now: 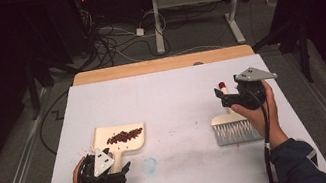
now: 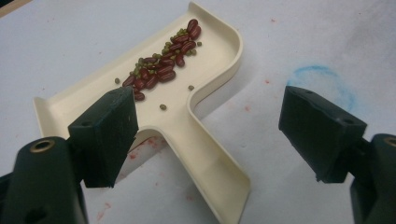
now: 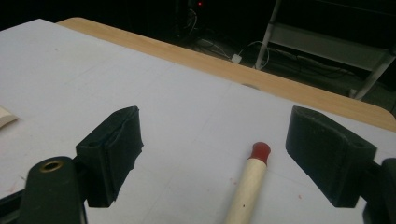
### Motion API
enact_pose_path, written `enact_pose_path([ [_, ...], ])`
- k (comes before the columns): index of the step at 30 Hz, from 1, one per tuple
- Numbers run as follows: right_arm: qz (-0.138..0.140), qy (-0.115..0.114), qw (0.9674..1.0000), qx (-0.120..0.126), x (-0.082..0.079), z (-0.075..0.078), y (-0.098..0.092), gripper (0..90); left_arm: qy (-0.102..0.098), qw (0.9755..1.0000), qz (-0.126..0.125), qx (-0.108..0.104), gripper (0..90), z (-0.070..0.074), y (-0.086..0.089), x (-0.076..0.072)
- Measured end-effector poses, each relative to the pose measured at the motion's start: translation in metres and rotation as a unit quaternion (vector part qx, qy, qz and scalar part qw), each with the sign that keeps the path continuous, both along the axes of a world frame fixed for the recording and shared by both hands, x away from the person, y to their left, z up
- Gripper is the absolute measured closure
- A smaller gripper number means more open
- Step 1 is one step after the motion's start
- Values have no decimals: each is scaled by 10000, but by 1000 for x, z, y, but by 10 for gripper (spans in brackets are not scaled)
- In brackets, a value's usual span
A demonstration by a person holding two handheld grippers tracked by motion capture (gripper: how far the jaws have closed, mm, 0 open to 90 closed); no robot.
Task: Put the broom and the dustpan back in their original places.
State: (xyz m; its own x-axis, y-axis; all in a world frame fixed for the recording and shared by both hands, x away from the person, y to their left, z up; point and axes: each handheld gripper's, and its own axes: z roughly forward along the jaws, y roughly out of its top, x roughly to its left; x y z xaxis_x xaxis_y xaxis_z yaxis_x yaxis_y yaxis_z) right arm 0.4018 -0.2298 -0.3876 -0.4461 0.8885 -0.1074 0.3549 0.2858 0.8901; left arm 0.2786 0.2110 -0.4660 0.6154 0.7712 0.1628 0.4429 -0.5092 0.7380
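While both my left gripper (image 1: 115, 177) and right gripper (image 1: 225, 95) stood released, beans (image 2: 163, 63) lay in the dustpan (image 1: 119, 138) and the brush (image 1: 231, 127) lay well right of it, so I judged clean, unhurried withdrawal best.

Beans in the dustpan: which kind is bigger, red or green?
The red beans: long, dark kidney shapes heaped mid-pan. The green beans are tiny round specks scattered around them in the cream dustpan.
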Motion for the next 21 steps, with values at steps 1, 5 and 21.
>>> enact_pose_path([
  [1, 19, -23, 10000, 14, -2, 1, 0, 195, -7, 10000, -3, -1, 194, 0, 0, 0],
  [5, 119, -90, 9999, -65, -9, 5, 4, 196, -18, 10000, -9, -13, 194, 0, 0, 0],
  [21, 437, -204, 9983, -324, -34, 10, 9, 199, -94, 9999, -69, -21, 193, 1, -3, -2],
])
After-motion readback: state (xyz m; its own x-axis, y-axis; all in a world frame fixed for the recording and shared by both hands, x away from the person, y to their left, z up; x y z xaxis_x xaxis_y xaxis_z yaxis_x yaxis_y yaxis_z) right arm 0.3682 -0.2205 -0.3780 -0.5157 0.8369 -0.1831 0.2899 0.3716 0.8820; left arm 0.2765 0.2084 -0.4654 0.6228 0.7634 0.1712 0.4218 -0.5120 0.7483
